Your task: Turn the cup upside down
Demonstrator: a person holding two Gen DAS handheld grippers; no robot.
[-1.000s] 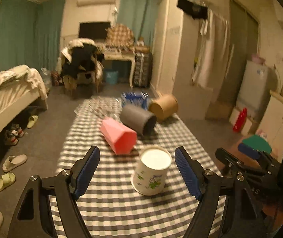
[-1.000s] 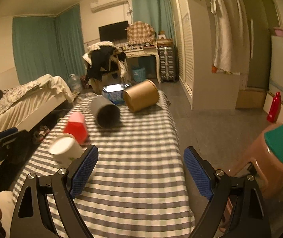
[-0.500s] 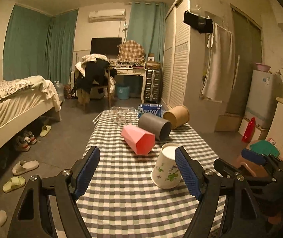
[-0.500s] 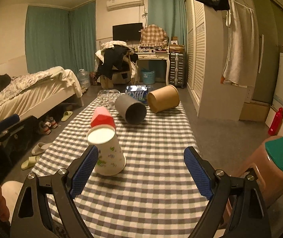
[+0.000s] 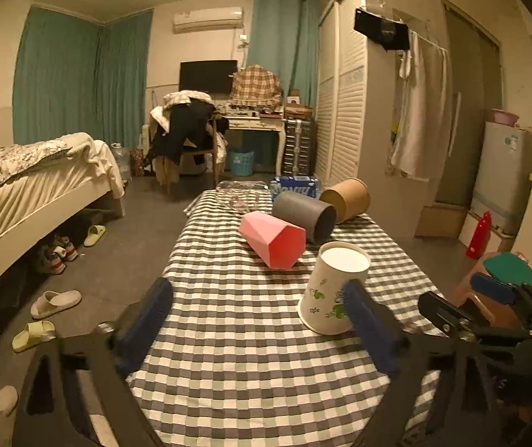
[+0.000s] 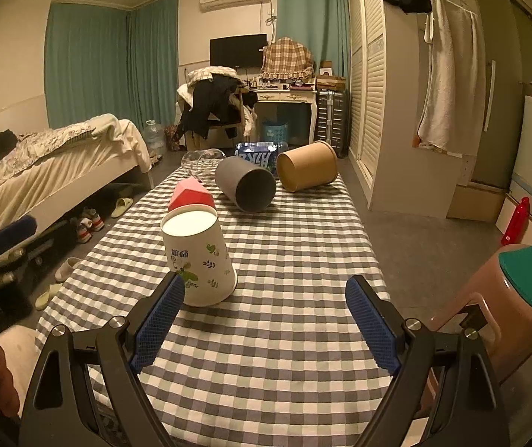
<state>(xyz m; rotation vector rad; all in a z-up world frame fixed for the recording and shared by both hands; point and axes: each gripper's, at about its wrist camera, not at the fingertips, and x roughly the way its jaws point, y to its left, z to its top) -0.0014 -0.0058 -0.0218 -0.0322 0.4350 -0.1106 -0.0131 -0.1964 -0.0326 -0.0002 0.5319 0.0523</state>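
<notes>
Both grippers were wide open and empty: left gripper (image 5: 258, 329), right gripper (image 6: 266, 322). The white floral paper cup (image 6: 198, 257) sat upside down on the checkered tablecloth (image 6: 284, 346), at 11 o'clock from the right one, pink cup (image 5: 273, 239) beyond.

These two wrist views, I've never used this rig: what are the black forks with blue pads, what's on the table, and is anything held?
Each fork is a handheld gripper, filmed by its own camera. The left gripper and right gripper are both open, holding nothing. On the checked tablecloth stands a white leaf-printed paper cup, upside down. Behind it lie a pink faceted cup, a grey cup and a brown paper cup on their sides.
</notes>
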